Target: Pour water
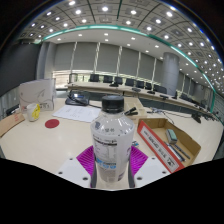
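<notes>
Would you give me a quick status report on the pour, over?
Tool shut on water bottle, cap on. Bottle upright, lifted above table. No cup identified. Red disc left of bottle; nothing blocking.

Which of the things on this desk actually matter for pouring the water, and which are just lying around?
For the job:
- water bottle, capped, upright between the gripper pads
- clear container beyond and to the left, possibly the pour target; uncertain

Lying about:
- red disc on the desk
- cardboard box beside the bottle
- papers
- black phone farther back
</notes>
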`<state>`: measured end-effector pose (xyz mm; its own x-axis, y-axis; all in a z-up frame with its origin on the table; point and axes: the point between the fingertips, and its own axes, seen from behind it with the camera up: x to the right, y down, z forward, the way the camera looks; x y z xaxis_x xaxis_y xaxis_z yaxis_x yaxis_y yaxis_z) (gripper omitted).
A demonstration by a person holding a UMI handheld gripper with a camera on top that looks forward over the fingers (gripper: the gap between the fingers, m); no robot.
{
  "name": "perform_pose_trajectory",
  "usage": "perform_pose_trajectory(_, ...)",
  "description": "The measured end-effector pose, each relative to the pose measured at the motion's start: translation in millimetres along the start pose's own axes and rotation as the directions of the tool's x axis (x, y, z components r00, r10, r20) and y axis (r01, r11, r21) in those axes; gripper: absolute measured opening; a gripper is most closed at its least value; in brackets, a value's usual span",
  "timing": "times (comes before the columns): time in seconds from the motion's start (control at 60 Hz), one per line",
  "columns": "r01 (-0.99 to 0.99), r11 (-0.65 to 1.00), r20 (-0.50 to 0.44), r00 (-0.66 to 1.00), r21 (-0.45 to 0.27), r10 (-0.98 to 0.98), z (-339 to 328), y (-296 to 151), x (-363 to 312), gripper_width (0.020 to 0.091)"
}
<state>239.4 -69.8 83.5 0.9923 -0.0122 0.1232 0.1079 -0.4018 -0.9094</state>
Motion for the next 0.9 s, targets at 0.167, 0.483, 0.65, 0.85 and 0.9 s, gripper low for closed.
perform_pose_trajectory(0.167, 0.11, 0.994, -0.071, 0.992, 0.018, -0.109, 8, -58, -19, 0.0431)
perform_pose_trajectory(0.483, 0.572, 0.82, -0.259, 0.79, -0.015, -0.556, 36, -199, -137, 0.0433)
perform_pose_trajectory(0.65, 0.816, 0.572, -0.288, 0.531, -0.079, -0.797, 68, -235, -233, 0.0431)
perform_pose_trajectory(0.85, 0.979, 0.122, -0.293, 0.071, -0.16, -0.953, 109, -233, -323, 0.0429)
perform_pose_trajectory(0.9, 0.979, 0.015, -0.293, -0.046, -0.202, -0.955, 118, -232, -332, 0.0431)
